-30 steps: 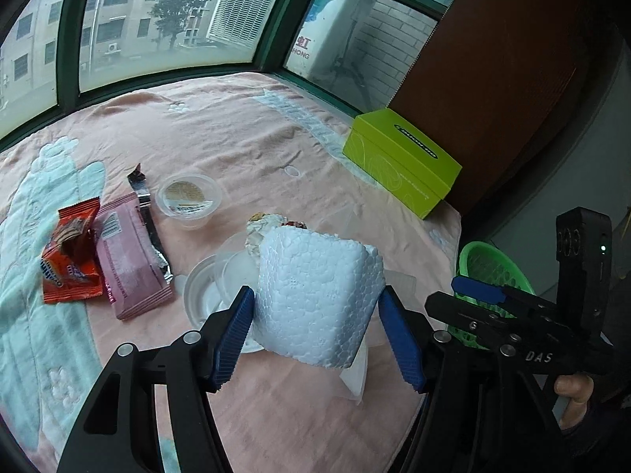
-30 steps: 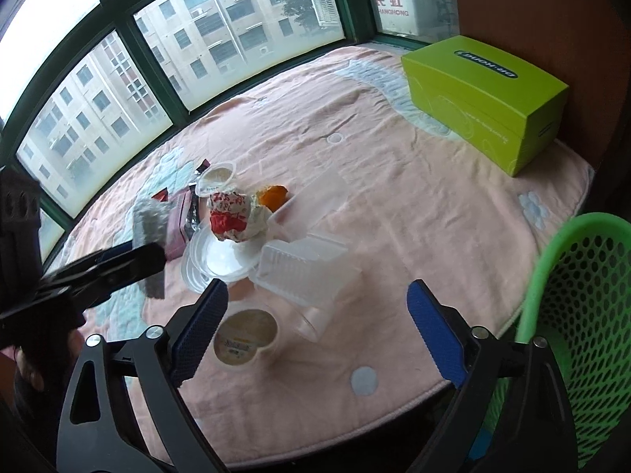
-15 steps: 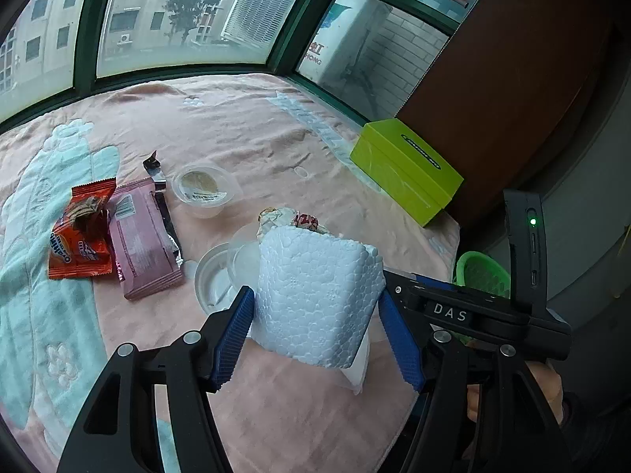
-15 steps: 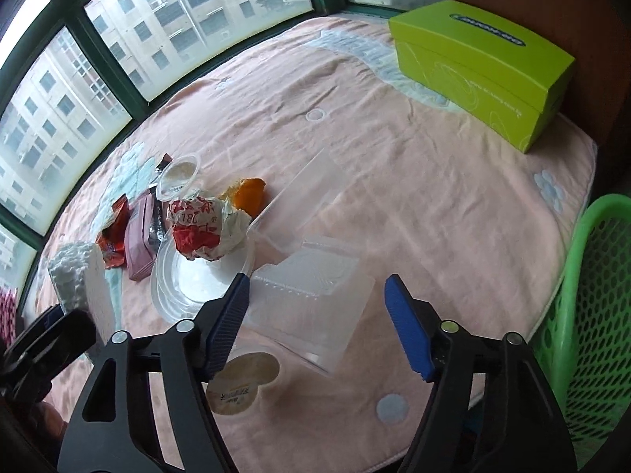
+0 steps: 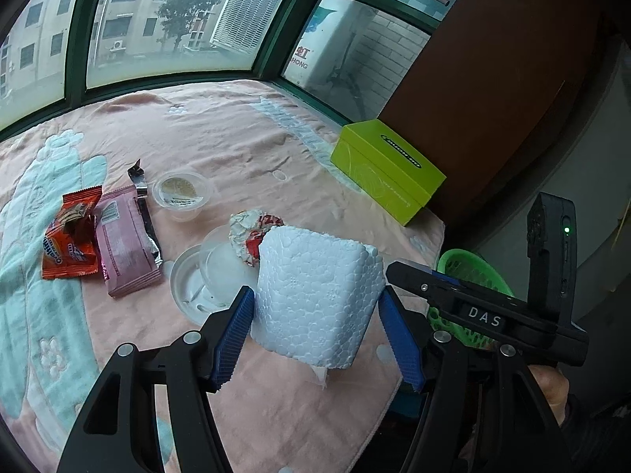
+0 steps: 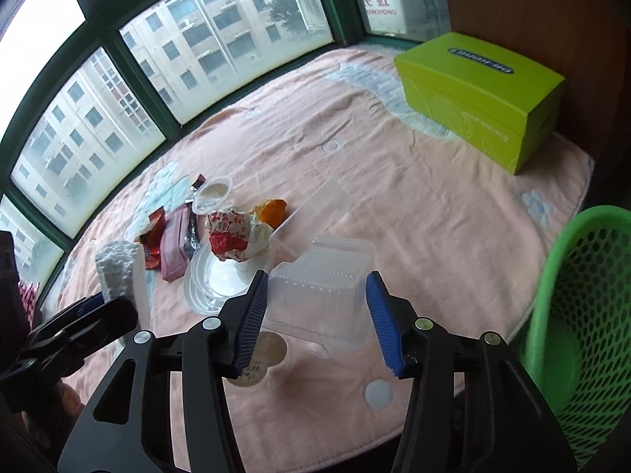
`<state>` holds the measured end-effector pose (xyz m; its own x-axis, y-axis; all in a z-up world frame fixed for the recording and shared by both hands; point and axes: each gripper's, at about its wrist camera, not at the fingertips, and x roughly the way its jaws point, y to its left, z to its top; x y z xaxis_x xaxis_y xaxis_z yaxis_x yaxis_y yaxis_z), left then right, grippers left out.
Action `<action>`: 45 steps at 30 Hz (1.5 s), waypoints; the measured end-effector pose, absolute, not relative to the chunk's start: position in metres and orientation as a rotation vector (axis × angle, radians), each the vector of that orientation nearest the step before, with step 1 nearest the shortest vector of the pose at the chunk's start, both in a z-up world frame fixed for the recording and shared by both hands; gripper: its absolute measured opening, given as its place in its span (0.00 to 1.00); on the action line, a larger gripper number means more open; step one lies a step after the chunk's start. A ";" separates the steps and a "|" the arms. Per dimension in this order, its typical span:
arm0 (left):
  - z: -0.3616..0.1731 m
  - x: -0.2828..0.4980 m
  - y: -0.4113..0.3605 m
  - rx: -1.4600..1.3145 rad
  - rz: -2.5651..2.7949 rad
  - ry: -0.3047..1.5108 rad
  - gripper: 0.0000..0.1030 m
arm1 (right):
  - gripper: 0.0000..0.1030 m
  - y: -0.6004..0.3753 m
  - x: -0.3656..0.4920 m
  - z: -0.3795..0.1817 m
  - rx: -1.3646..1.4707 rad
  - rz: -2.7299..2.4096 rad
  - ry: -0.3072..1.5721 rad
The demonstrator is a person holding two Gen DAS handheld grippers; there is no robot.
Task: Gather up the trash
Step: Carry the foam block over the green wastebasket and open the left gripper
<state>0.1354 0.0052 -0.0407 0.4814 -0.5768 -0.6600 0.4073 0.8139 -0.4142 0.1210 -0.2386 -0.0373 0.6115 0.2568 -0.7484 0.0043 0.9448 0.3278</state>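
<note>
My left gripper point(image 5: 319, 329) is shut on a white foam block point(image 5: 315, 295) and holds it above the pink table's near edge. The block also shows in the right wrist view point(image 6: 116, 268). My right gripper point(image 6: 315, 319) has its blue pads on either side of a clear plastic box point(image 6: 319, 295), with the jaws closed to the box's sides. On the table lie a crumpled red-white wrapper point(image 6: 234, 234), clear round lids point(image 6: 215, 280), an orange wrapper point(image 5: 69, 244), a pink wrapper point(image 5: 126, 244), a small lidded cup point(image 5: 181, 193) and another sealed cup point(image 6: 260, 358).
A green mesh basket point(image 6: 583, 315) stands off the table's right edge; it also shows in the left wrist view point(image 5: 469, 272). A lime-green tissue box point(image 6: 485, 94) sits at the back right. An orange peel point(image 6: 274, 211) and an open clear tray point(image 6: 315, 213) lie mid-table. Windows border the far side.
My right gripper moved forward onto the clear box and its jaws narrowed around it. My left gripper kept hold of the foam block and shifted slightly.
</note>
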 end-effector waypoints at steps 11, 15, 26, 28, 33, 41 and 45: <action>-0.021 0.114 -0.048 -0.178 -0.706 0.853 0.61 | 0.50 -0.295 0.053 -0.011 0.294 0.048 0.826; -0.019 0.108 -0.079 -0.165 -0.759 0.856 0.61 | 0.50 -0.324 0.031 -0.011 0.302 -0.026 0.820; -0.020 0.101 -0.151 -0.093 -0.866 0.899 0.61 | 0.51 -0.390 -0.007 -0.032 0.387 -0.151 0.863; -0.020 0.101 -0.164 -0.082 -0.885 0.906 0.61 | 0.51 -0.398 -0.010 -0.035 0.402 -0.163 0.863; -0.020 0.100 -0.196 -0.039 -0.935 0.918 0.61 | 0.57 -0.413 -0.019 -0.035 0.429 -0.200 0.854; -0.028 0.097 -0.241 0.006 -1.001 0.958 0.61 | 0.61 -0.437 -0.039 -0.025 0.428 -0.272 0.815; -0.037 0.096 -0.261 0.032 -1.018 0.989 0.61 | 0.61 -0.446 -0.049 -0.021 0.430 -0.308 0.798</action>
